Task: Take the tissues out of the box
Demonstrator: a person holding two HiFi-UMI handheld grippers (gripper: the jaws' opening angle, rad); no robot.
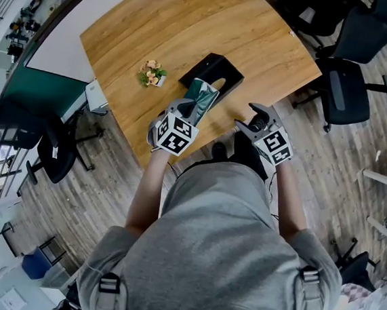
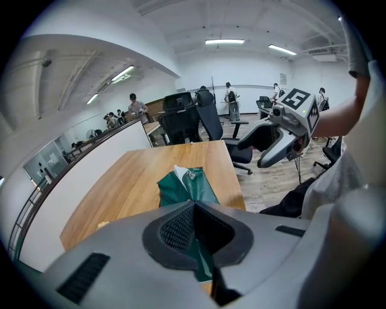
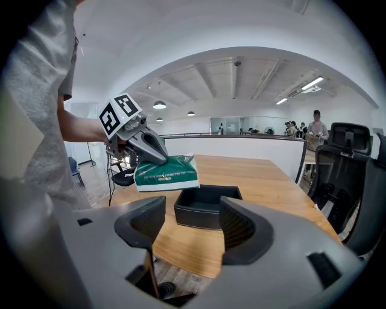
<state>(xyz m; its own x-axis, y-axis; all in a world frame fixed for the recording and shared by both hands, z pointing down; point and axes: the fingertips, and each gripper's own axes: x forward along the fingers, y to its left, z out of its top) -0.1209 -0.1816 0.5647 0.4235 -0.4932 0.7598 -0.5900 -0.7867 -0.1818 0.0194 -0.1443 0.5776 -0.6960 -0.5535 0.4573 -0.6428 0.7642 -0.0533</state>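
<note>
The left gripper (image 1: 189, 111) is clamping tight on one end of the green pack (image 1: 205, 95), which is hanging clear of the box (image 1: 229, 77) at its 7 o'clock. It's looking light, soft and crinkly, so an end pinch is probably serving. The right gripper (image 1: 253, 120) is hovering agape and empty at the box's 4 o'clock.

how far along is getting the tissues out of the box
Done: the green tissue pack is up out of the black box, and the part of the box's inside that shows looks empty. In hand: the left gripper is shut on the pack, holding it in the air above the box; the right gripper is open and empty. Left: probably just setting the pack down on the wooden table.
</note>
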